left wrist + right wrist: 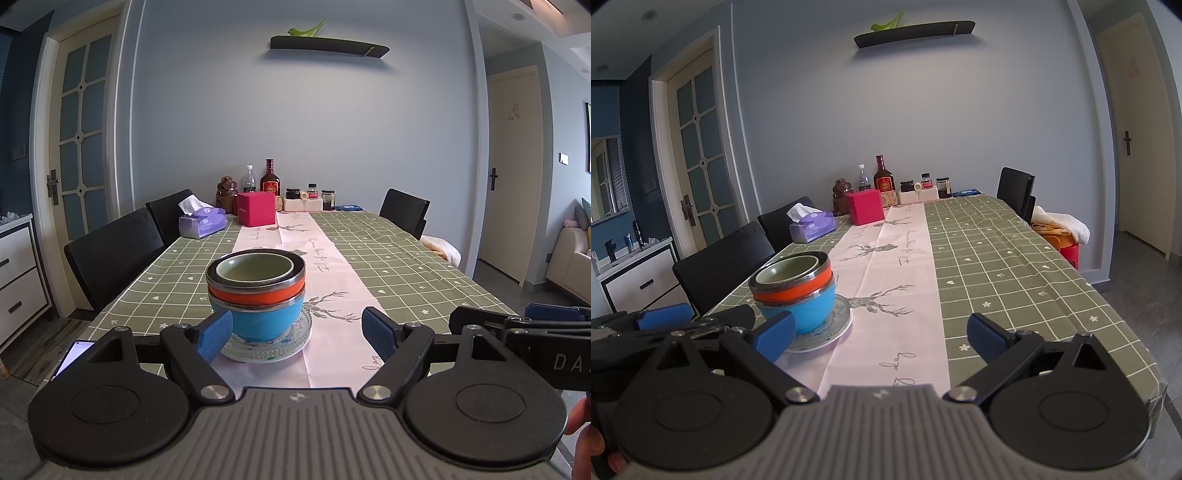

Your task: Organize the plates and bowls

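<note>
Three bowls nested in one stack: green bowl (255,267) on top, inside an orange bowl (258,295), which sits in a blue bowl (264,321); stack stands upright on a glass plate (269,347); plate rests on the pink runner (328,280) down the middle of the green checked tablecloth (406,258), at the near end of the table.

Left gripper (297,334): jaws wide apart, holding nothing; its left finger pad (214,338) sits just in front of the blue bowl and plate edge, contact not clear; right pad over bare runner, clear of the stack.

Right gripper (881,338): also spread wide, empty; stack is off to its left, left pad overlaps the plate edge in view, can't tell if touching; right pad over the tablecloth, well apart from the dishes.

Both grippers side by side at the near table edge; each shows at the margin of the other's camera.

Far end of table: tissue box (202,221), pink box (256,208), bottles and jars against the wall; black chairs (110,254) along the left side, one at far right; part of a hand (580,435) visible bottom right in the left view.
</note>
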{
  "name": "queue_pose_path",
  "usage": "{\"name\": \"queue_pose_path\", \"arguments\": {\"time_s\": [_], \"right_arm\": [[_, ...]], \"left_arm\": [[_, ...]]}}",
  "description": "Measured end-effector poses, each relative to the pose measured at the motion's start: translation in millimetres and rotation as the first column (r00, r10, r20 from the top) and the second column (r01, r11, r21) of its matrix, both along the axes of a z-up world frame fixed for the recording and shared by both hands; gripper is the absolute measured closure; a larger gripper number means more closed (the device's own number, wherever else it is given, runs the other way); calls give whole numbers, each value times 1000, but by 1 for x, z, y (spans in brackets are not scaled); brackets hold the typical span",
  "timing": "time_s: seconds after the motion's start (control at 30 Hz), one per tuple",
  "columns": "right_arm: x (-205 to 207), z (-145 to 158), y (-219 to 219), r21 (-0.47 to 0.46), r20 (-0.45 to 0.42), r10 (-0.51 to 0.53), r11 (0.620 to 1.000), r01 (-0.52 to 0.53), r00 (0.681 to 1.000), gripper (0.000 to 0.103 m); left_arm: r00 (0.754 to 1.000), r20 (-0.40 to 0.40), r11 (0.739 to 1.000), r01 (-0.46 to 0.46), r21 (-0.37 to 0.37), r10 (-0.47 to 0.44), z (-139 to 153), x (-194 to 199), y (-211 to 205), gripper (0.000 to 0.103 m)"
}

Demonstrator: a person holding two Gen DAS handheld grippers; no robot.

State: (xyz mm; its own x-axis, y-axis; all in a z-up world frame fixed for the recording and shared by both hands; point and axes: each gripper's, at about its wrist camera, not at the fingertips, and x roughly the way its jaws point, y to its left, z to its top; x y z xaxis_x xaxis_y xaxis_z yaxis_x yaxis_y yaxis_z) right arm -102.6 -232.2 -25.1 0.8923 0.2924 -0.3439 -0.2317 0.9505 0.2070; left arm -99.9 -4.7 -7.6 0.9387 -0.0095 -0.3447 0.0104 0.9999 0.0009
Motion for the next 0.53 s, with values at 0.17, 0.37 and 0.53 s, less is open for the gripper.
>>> {"name": "queue_pose_path", "arguments": {"time_s": [0.17, 0.37, 0.53], "right_arm": [[3, -1, 0, 2, -5, 4, 1000, -4, 1000, 5], [4, -2, 0, 2, -10, 4, 1000, -4, 1000, 5], [4, -3, -1, 4, -13, 6, 1000, -6, 1000, 5]], "left_arm": [[1000, -1, 1000, 0, 0, 0, 0, 0, 0, 10], [1000, -3, 1000, 1, 5, -1, -2, 0, 0, 10], [1000, -11, 1000, 0, 5, 0, -3, 1, 0, 10]]}}
